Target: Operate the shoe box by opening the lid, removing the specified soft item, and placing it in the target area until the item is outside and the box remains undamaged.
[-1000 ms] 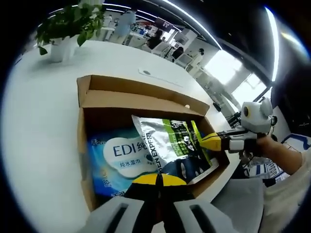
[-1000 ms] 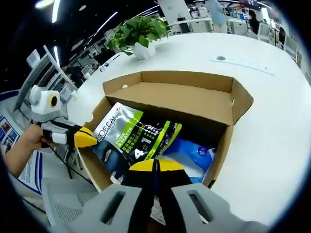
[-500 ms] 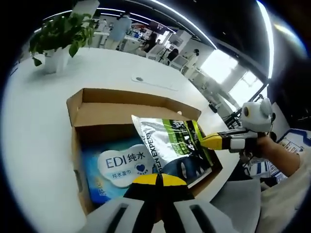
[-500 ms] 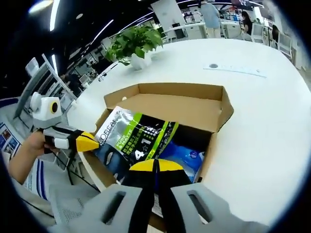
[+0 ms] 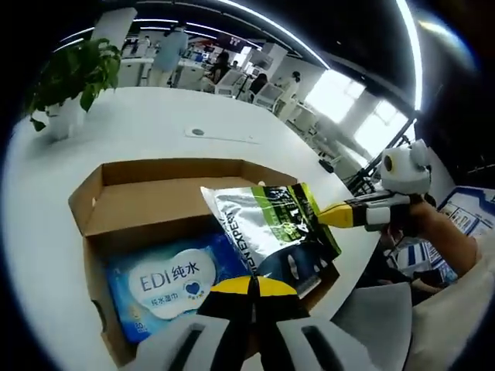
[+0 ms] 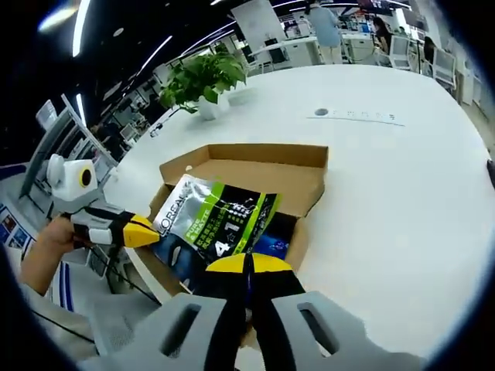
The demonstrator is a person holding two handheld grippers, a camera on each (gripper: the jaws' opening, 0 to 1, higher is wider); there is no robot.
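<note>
Rising now, the silver-and-green foil pouch (image 5: 272,232) is lifting higher above the open brown cardboard shoe box (image 5: 100,197), both grippers (image 5: 249,290) (image 6: 246,270) clamped shut on its edges; blue wipes pack (image 5: 166,282) lying at eight o'clock — extraction nearly complete.

Matt brown cardboard shoe box (image 5: 155,202), glossy foil-like pouch (image 5: 271,232), shiny plastic wipes pack (image 5: 166,282), smooth white table (image 6: 387,193)

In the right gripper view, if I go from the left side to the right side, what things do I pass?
A hand → the left gripper → the silver and green pouch → the cardboard box's right wall → bare white table.
</note>
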